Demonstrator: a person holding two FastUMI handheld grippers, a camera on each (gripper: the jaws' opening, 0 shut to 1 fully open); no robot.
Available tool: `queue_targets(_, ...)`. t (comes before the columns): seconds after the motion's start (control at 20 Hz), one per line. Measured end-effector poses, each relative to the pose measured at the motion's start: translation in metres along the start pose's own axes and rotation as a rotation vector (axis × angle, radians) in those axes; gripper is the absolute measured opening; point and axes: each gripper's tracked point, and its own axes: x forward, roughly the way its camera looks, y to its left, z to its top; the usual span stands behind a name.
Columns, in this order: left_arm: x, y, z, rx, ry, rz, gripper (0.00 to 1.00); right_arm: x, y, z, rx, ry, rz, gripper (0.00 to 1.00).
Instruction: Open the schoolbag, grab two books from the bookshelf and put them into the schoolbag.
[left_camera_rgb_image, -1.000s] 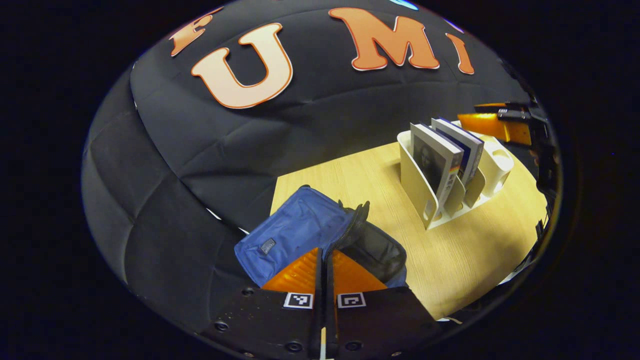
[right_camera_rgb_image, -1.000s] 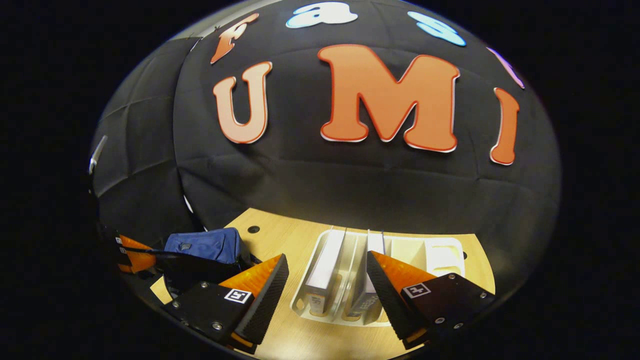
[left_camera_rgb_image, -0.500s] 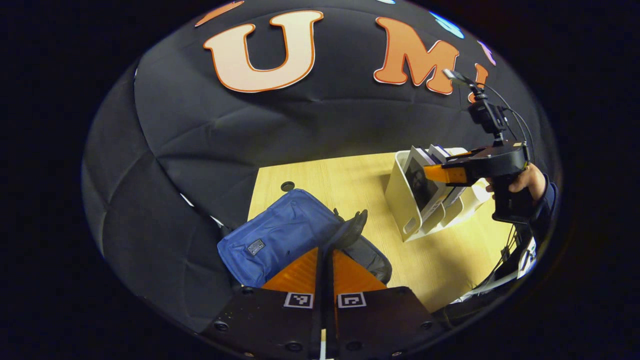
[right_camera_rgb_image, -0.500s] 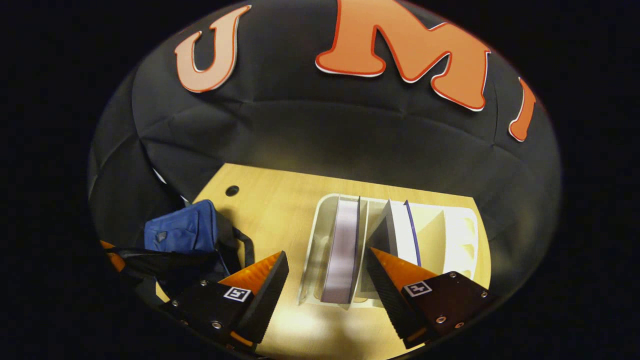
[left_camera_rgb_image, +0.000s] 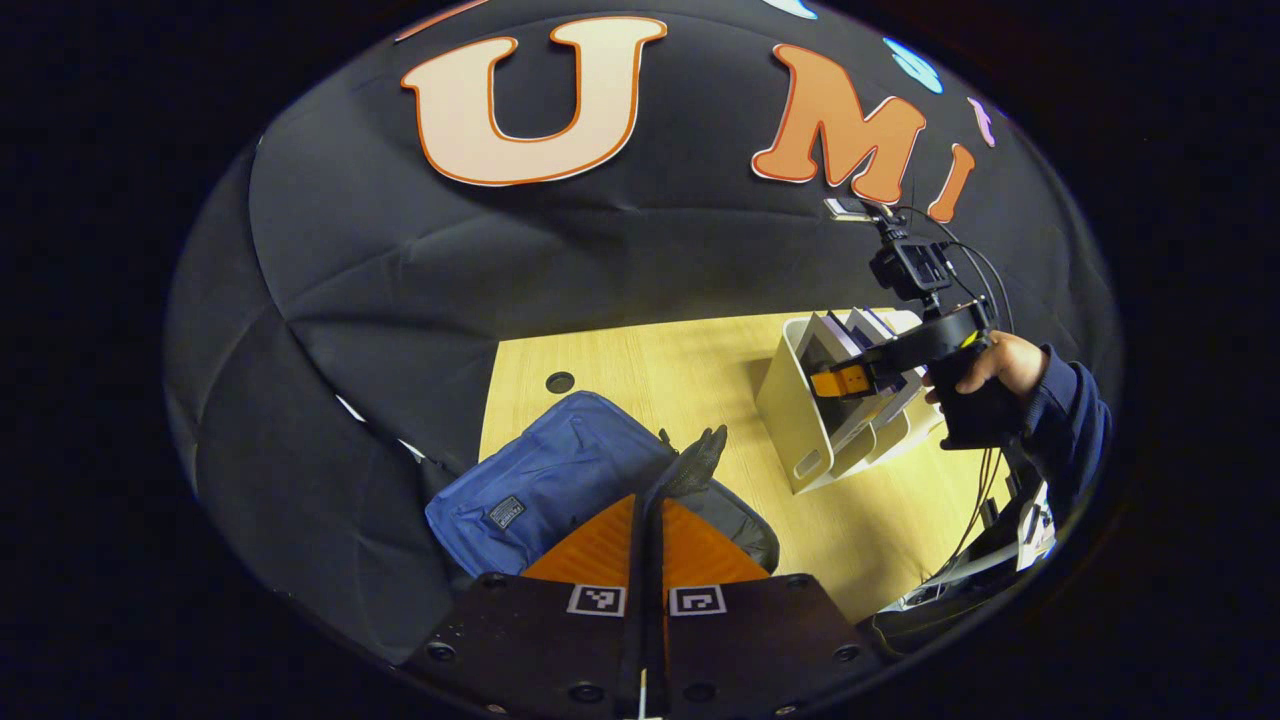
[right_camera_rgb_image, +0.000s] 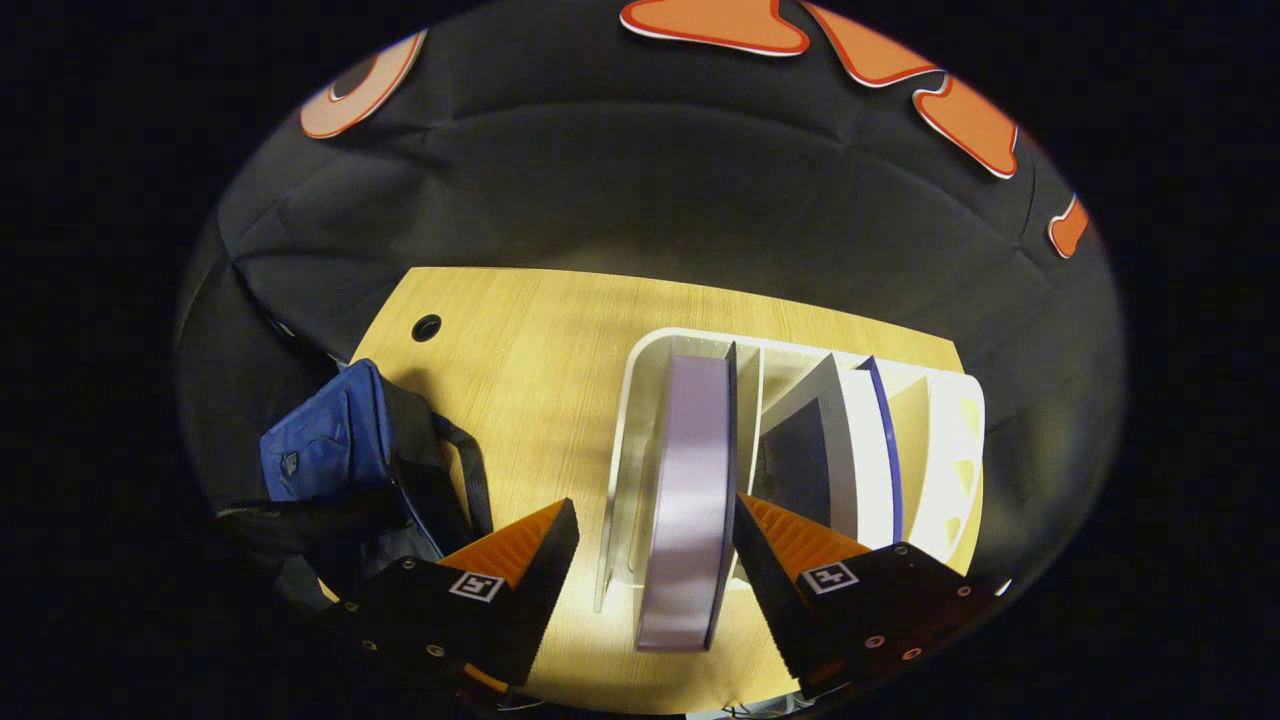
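Note:
The blue schoolbag (left_camera_rgb_image: 545, 480) lies on the wooden table (left_camera_rgb_image: 690, 370), its mouth open. My left gripper (left_camera_rgb_image: 648, 500) is shut on the black flap (left_camera_rgb_image: 695, 462) at that mouth and holds it up. A white bookshelf rack (right_camera_rgb_image: 640, 400) holds upright books. My right gripper (right_camera_rgb_image: 655, 550) is open and straddles the nearest book (right_camera_rgb_image: 690, 490), seen page edge up. One finger is outside the rack wall, the other sits between that book and the second book (right_camera_rgb_image: 820, 450). The left gripper view shows the right gripper (left_camera_rgb_image: 850, 378) over the rack (left_camera_rgb_image: 795, 425), held by a hand (left_camera_rgb_image: 990, 362).
A round cable hole (right_camera_rgb_image: 427, 327) sits in the table near the back left corner, behind the schoolbag (right_camera_rgb_image: 330, 445). Black cloth walls close off the back and left. Cables (left_camera_rgb_image: 985, 500) hang off the table's right edge below the person's sleeve (left_camera_rgb_image: 1070, 420).
My right gripper has come down and forward onto the rack, so the nearest book now stands between its open fingers. My left gripper stays shut on the bag's flap, pulled back slightly.

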Motion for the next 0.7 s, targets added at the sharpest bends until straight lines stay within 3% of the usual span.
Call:
queue_targets(0.15,0.003,-0.001,0.003,0.005,0.001,-0.017,0.02,0.017,-0.016,-0.005,0.002,0.062,-0.057,0.75)
queue_targets(0.2,0.003,0.001,0.004,0.007,-0.005,-0.02,0.02,0.023,-0.019,-0.007,0.006,0.078,-0.064,0.64)
queue_targets(0.25,0.003,0.002,0.003,0.008,-0.005,-0.025,0.02,0.032,-0.018,-0.013,0.023,0.104,-0.048,0.58)
queue_targets(0.35,0.007,0.001,0.003,0.001,-0.001,-0.033,0.02,0.029,-0.008,-0.013,0.045,0.146,-0.007,0.56)
queue_targets(0.4,0.008,0.001,0.002,-0.003,0.001,-0.036,0.02,0.03,-0.009,-0.016,0.037,0.165,-0.008,0.43)
queue_targets(0.45,0.009,0.0,0.002,-0.005,0.0,-0.038,0.02,0.033,-0.007,-0.018,0.018,0.18,-0.005,0.44)
queue_targets(0.5,0.01,0.001,0.002,-0.007,0.0,-0.042,0.02,0.033,-0.005,-0.018,0.005,0.184,0.003,0.36)
queue_targets(0.55,0.01,0.001,0.002,-0.01,-0.001,-0.042,0.02,0.032,-0.006,-0.018,0.0,0.183,-0.001,0.44)
queue_targets(0.7,0.01,0.001,0.002,-0.014,0.003,-0.046,0.02,0.026,-0.008,-0.022,0.002,0.194,0.023,0.41)
